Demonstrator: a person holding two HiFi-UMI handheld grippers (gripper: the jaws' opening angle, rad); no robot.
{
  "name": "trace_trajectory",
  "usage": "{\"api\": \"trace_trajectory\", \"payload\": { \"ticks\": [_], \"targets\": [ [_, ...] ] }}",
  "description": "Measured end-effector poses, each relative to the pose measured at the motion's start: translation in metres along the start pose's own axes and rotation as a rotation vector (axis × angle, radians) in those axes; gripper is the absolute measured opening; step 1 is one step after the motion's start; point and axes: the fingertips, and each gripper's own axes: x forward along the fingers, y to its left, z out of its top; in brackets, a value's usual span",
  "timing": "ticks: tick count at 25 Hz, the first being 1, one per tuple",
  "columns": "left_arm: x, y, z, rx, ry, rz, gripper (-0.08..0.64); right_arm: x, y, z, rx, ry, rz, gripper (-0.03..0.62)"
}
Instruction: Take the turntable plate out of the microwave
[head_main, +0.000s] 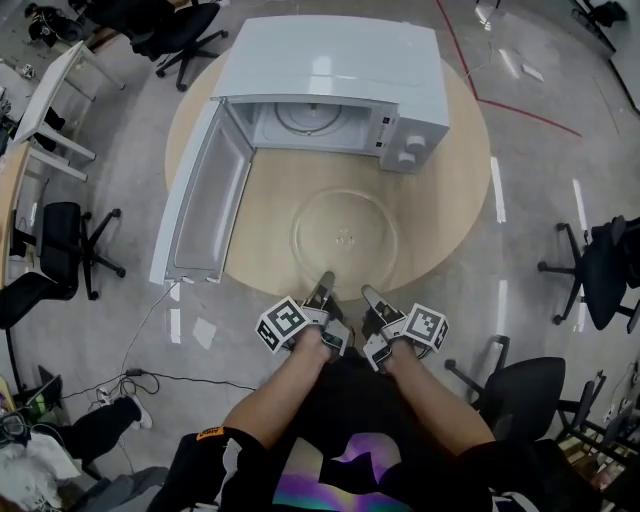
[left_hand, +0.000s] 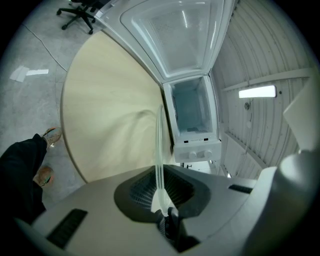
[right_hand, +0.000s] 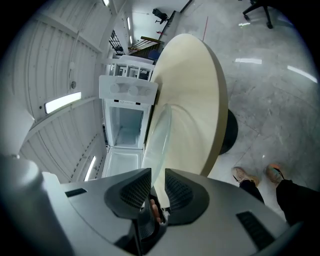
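Observation:
The clear glass turntable plate (head_main: 345, 238) lies flat on the round wooden table (head_main: 455, 190), in front of the white microwave (head_main: 330, 80), whose door (head_main: 205, 195) hangs wide open to the left. My left gripper (head_main: 325, 281) is at the plate's near rim. In the left gripper view the thin rim (left_hand: 159, 145) runs between the pads, and the left gripper (left_hand: 160, 192) is shut on it. My right gripper (head_main: 368, 293) sits just to the right. In the right gripper view the plate (right_hand: 157, 142) reaches toward the right gripper (right_hand: 157, 187), whose pads stand apart from the glass.
The microwave cavity (left_hand: 192, 107) faces me with nothing on its floor. Black office chairs (head_main: 70, 250) (head_main: 600, 270) ring the table. A white desk (head_main: 55, 105) stands at far left. A cable (head_main: 150, 380) trails on the grey floor. The table's near edge is just under the grippers.

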Motion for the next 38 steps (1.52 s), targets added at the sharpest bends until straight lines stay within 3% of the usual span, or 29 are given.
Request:
{"api": "trace_trajectory", "payload": {
  "ticks": [14, 18, 27, 38],
  "targets": [
    [0.005, 0.012, -0.002, -0.013, 0.036, 0.027, 0.083, 0.007, -0.001, 0.007, 0.051, -0.027, 0.014, 0.051],
    [0.008, 0.015, -0.008, -0.008, 0.097, 0.033, 0.091, 0.006, -0.003, 0.011, 0.073, -0.042, 0.01, 0.046],
    [0.002, 0.008, -0.021, 0.083, 0.235, 0.026, 0.107, 0.005, 0.009, 0.026, 0.045, -0.059, 0.059, 0.044],
    [-0.012, 0.014, -0.036, 0.11, 0.275, 0.045, 0.107, 0.002, -0.011, 0.03, 0.098, -0.057, -0.059, 0.044]
  ]
}}
